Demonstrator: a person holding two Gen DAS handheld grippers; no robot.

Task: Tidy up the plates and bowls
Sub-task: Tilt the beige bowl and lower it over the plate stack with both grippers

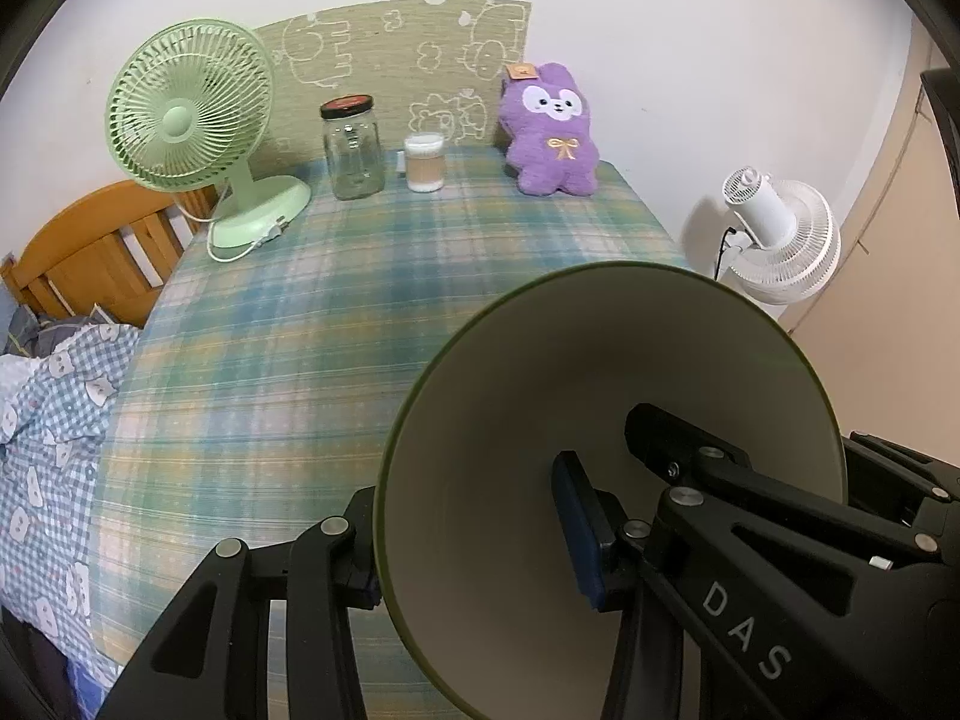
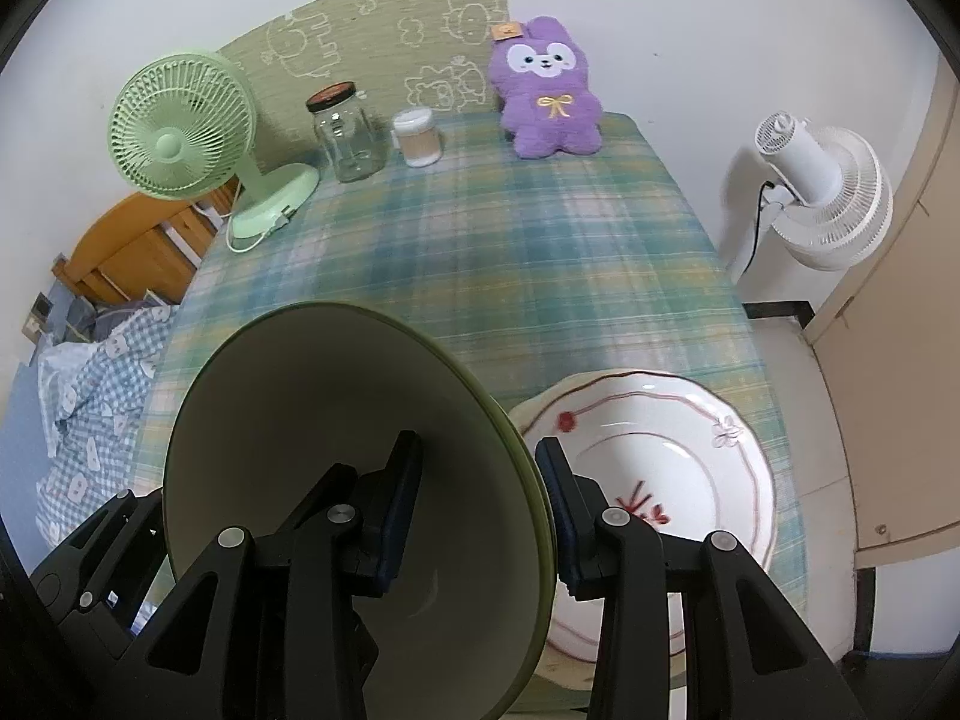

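Observation:
A green bowl with a cream inside (image 1: 540, 396) (image 2: 312, 396) is held in the air over the plaid tablecloth (image 1: 300, 300), tilted toward both cameras. My left gripper (image 1: 474, 558) is shut on its left rim, one finger inside the bowl. My right gripper (image 2: 474, 516) is shut on its right rim, one finger inside. A white plate with red flower patterns (image 2: 678, 444) lies on the cloth at the near right, below the bowl and partly hidden by it and by my right gripper.
At the back of the table stand a green desk fan (image 1: 192, 120), a glass jar with a dark lid (image 1: 353, 147), a small lidded cup (image 1: 425, 163) and a purple plush toy (image 1: 552, 132). A white fan (image 2: 822, 186) stands beyond the right edge; a bed lies left.

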